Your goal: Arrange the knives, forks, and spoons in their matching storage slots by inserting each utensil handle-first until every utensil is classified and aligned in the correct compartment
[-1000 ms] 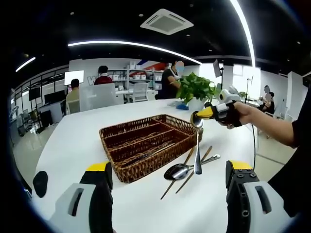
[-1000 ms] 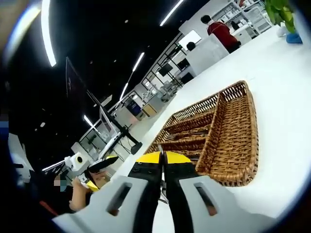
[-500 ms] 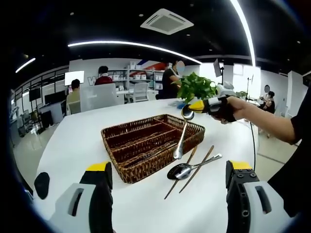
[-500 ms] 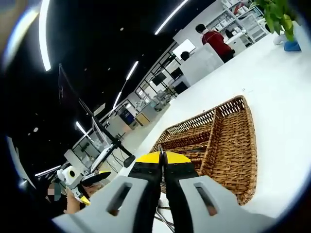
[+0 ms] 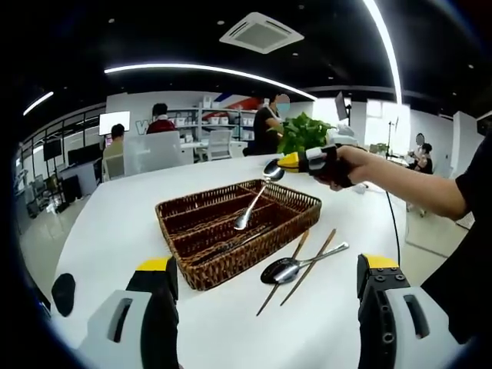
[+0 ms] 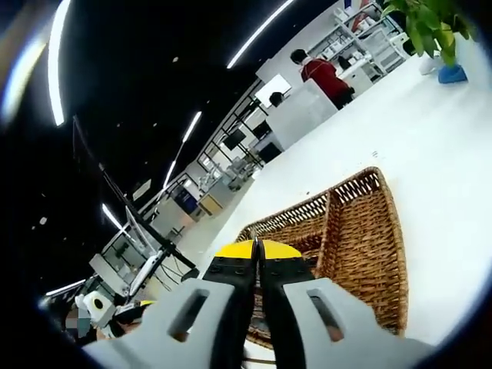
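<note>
One spoon hangs over the middle of the wicker tray, pinched at its bowl end by the right gripper; its long axis slants down and toward the left of the left gripper view, with the handle tip lowest and pointing into the tray, though I cannot tell whether the tip touches anything. On the white table, just beside the tray's near-right wall, lie two more spoons, their bowls overlapping and their handles running off to the right together. Two thin chopsticks cross under them, slanting from the lower left up toward the tray's corner. The tray is split lengthwise into slots, and dark utensils already lie in its middle slot; their count and kind are too blurred to tell. In the right gripper view the right gripper's jaws are pressed close on a thin strip of metal, with the tray just beyond them. The left gripper hovers low over the table with its two jaws spread wide, holding nothing. One potted plant stands behind the tray.
</note>
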A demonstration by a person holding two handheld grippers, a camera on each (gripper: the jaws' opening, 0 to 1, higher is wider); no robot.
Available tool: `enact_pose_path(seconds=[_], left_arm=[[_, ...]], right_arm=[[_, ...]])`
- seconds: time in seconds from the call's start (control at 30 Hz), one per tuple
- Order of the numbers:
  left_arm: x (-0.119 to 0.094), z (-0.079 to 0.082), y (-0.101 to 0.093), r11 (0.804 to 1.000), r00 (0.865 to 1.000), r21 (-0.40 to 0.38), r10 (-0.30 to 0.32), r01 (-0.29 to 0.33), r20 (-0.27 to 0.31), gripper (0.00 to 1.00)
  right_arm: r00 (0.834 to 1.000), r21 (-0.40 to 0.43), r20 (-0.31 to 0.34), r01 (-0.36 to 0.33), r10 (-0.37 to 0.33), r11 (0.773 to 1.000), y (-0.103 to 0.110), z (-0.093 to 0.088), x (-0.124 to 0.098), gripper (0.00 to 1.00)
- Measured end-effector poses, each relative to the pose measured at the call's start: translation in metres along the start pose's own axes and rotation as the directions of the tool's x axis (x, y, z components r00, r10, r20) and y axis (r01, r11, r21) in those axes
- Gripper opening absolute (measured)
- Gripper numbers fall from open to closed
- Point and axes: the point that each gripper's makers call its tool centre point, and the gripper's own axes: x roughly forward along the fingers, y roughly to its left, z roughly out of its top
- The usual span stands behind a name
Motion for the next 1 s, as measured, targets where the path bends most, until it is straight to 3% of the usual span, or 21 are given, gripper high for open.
enact_pose_path(seconds=[0.27, 0.77, 1.0], left_arm=[[0.0, -0.002, 0.003, 1.0, 1.0, -0.006, 0.0, 0.0, -0.002, 0.99], [0.005, -0.007, 0.007, 1.0, 1.0, -0.01, -0.015, 0.015, -0.023, 0.98], [0.0, -0.008, 0.014, 1.0, 1.0, -0.013, -0.006, 0.005, -0.026, 0.98]], right_arm=[[0.999, 0.03, -0.004, 0.033, -0.033, 0.999, -0.01, 0.001, 0.022, 0.0], [0.989, 0.083, 0.044, 0.137, -0.141, 0.987, -0.03, 0.018, 0.064, 0.0], [0.987, 0.088, 0.056, 0.146, -0.151, 0.985, -0.028, 0.02, 0.079, 0.0]])
